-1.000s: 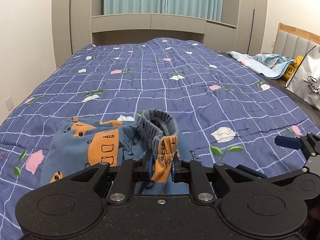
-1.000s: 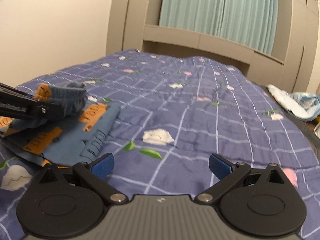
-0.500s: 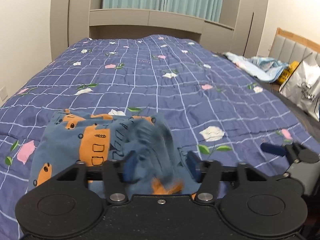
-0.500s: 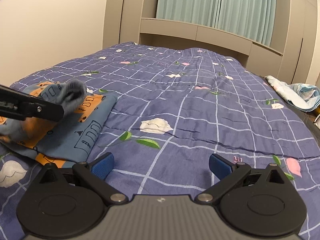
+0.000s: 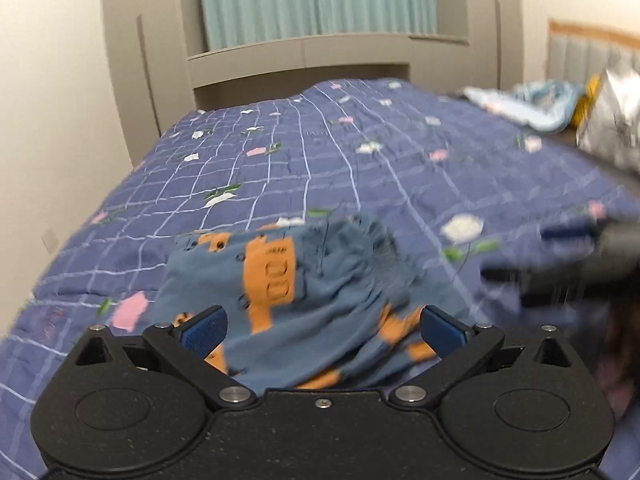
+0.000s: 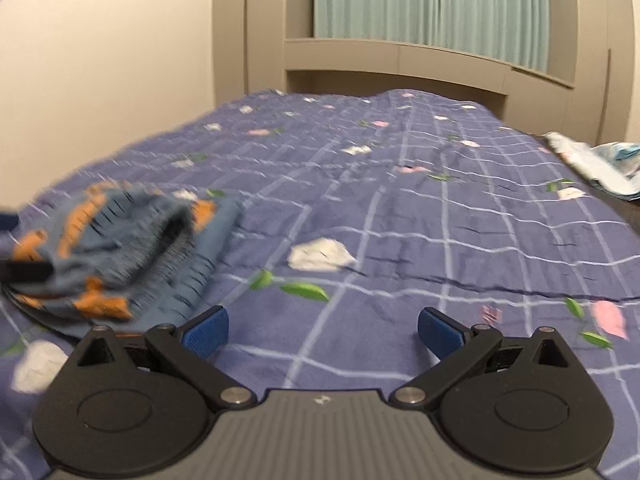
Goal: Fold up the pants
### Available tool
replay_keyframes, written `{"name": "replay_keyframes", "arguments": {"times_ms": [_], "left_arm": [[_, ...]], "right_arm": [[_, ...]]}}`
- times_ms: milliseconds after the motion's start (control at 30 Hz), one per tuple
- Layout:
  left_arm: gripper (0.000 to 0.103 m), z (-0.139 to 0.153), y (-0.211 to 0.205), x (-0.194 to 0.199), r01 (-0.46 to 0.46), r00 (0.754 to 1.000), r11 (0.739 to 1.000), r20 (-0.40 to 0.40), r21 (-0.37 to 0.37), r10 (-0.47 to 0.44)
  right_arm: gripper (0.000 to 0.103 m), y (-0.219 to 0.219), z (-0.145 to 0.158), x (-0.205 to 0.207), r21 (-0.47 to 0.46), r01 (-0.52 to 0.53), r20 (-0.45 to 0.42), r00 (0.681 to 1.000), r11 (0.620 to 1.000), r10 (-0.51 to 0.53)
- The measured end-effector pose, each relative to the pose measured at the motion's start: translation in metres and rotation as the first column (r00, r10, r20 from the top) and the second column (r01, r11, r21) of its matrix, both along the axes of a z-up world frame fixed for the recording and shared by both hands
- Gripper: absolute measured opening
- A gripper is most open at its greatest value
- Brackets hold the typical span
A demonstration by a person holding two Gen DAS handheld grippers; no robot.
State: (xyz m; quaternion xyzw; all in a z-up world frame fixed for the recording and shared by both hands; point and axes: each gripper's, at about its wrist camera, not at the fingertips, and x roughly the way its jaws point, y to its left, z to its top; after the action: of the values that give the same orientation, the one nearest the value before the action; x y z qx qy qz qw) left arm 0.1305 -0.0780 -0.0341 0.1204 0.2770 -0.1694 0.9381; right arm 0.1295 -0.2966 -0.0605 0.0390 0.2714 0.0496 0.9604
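Note:
Small blue pants with orange prints [image 5: 304,292] lie folded in a loose heap on the purple checked quilt [image 5: 360,168]. My left gripper [image 5: 322,330] is open, its blue pads on either side of the near edge of the pants, holding nothing. In the right wrist view the pants [image 6: 120,252] lie at the left, waistband on top. My right gripper [image 6: 323,332] is open and empty over bare quilt [image 6: 400,220], to the right of the pants. It shows blurred in the left wrist view [image 5: 568,248].
A light blue cloth [image 5: 532,104] and a silver bag [image 5: 612,128] lie at the bed's far right. A beige wardrobe and teal curtains [image 5: 316,0] stand behind the bed. A wall runs along the left side.
My left gripper has opened and let go of the pants' waistband, which dropped onto the folded pants. Both grippers are moving; the views are blurred.

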Motion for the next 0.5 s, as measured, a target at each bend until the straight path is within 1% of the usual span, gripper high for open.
{"name": "replay_keyframes", "arguments": {"times_ms": [67, 167, 200, 267, 300, 333, 400, 433, 467, 500], "left_arm": [[0.102, -0.004, -0.001, -0.004, 0.033, 0.999, 0.998, 0.016, 0.050, -0.034], [0.102, -0.009, -0.002, -0.004, 0.078, 0.997, 0.993, 0.017, 0.089, -0.080], [0.102, -0.010, -0.002, -0.003, 0.091, 0.996, 0.991, 0.012, 0.093, -0.093], [0.102, -0.012, -0.003, -0.001, 0.117, 0.993, 0.989, 0.006, 0.091, -0.118], [0.102, -0.012, -0.003, 0.001, 0.133, 0.991, 0.987, 0.002, 0.088, -0.133], [0.101, -0.011, -0.004, 0.003, 0.147, 0.989, 0.986, 0.000, 0.084, -0.147], [0.095, -0.012, -0.006, 0.005, 0.167, 0.986, 0.983, -0.001, 0.079, -0.168], [0.093, -0.012, -0.007, 0.006, 0.183, 0.983, 0.981, -0.003, 0.072, -0.183], [0.088, -0.012, -0.008, 0.007, 0.197, 0.980, 0.978, -0.008, 0.066, -0.197], [0.084, -0.013, -0.009, 0.009, 0.213, 0.977, 0.975, -0.019, 0.060, -0.213]], "right_arm": [[0.103, -0.001, 0.007, 0.010, 0.089, -0.060, -0.001, 0.998, 0.994, 0.060], [0.103, 0.002, 0.016, 0.033, 0.219, -0.150, -0.006, 0.988, 0.964, 0.156], [0.103, 0.005, 0.018, 0.042, 0.249, -0.186, -0.002, 0.981, 0.950, 0.193], [0.102, 0.014, 0.021, 0.060, 0.269, -0.237, -0.005, 0.969, 0.934, 0.247], [0.093, 0.019, 0.022, 0.067, 0.262, -0.255, -0.010, 0.964, 0.931, 0.267], [0.081, 0.024, 0.022, 0.075, 0.250, -0.269, -0.019, 0.959, 0.930, 0.283], [0.073, 0.031, 0.022, 0.085, 0.227, -0.275, -0.042, 0.956, 0.934, 0.291], [0.067, 0.033, 0.021, 0.087, 0.226, -0.280, -0.042, 0.954, 0.933, 0.296], [0.062, 0.034, 0.020, 0.088, 0.230, -0.286, -0.041, 0.952, 0.930, 0.303], [0.055, 0.035, 0.019, 0.090, 0.233, -0.290, -0.043, 0.951, 0.928, 0.307]]}}
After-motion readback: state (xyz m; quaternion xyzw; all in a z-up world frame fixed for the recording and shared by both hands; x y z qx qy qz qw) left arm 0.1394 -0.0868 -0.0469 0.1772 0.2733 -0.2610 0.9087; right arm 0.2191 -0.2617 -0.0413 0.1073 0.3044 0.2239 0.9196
